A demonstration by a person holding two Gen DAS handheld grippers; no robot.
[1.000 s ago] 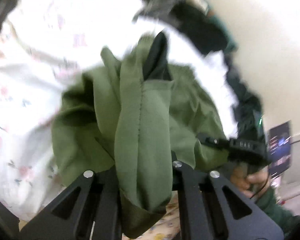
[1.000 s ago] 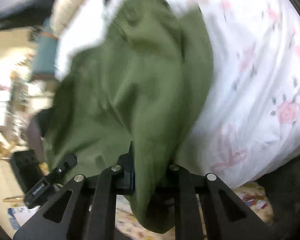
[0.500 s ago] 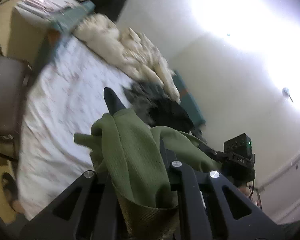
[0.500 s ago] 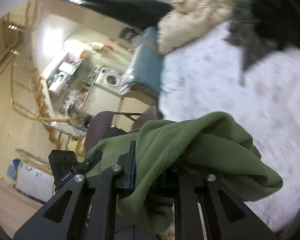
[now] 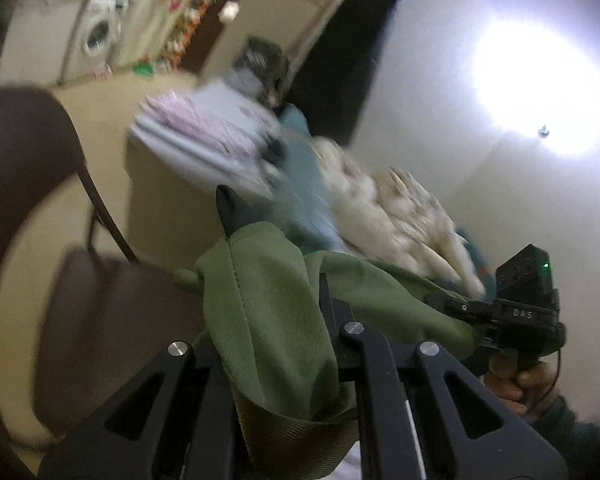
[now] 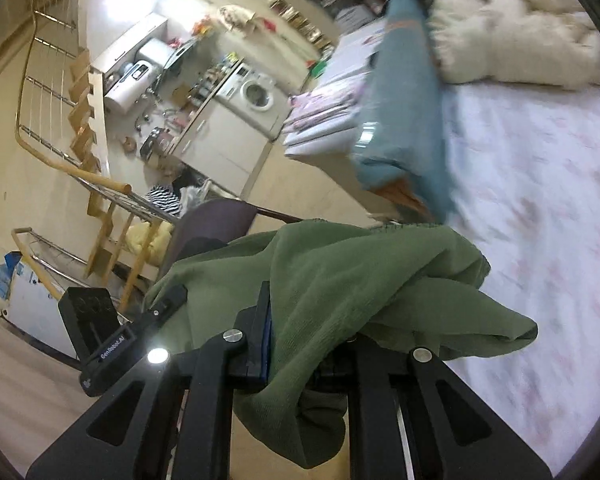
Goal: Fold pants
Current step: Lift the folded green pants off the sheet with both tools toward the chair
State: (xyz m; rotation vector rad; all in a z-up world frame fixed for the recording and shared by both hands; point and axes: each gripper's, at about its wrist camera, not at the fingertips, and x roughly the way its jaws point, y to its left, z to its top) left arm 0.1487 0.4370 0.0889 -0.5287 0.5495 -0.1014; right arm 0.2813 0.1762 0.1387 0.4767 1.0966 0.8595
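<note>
Olive green pants (image 5: 268, 312) hang bunched from both grippers, lifted above the bed. My left gripper (image 5: 276, 280) is shut on a seamed fold of the pants, and one dark fingertip (image 5: 230, 216) pokes out above the cloth. My right gripper (image 6: 300, 320) is shut on another bunch of the pants (image 6: 360, 280), which drapes over its fingers to the right. Each gripper shows in the other's view: the right one (image 5: 516, 312) held by a hand (image 5: 516, 380), the left one (image 6: 112, 340) at lower left.
A bed with a floral sheet (image 6: 540, 200) lies to the right, with a cream duvet (image 6: 520, 32) and a teal headboard (image 6: 404, 100) at its end. A brown chair (image 5: 20, 200) stands close on the left. Beyond are a washing machine (image 6: 256, 96) and stairs (image 6: 92, 152).
Both grippers have risen and swung away from the bed with the pants in them. The views have turned from the sheet below to the room and the head of the bed.
</note>
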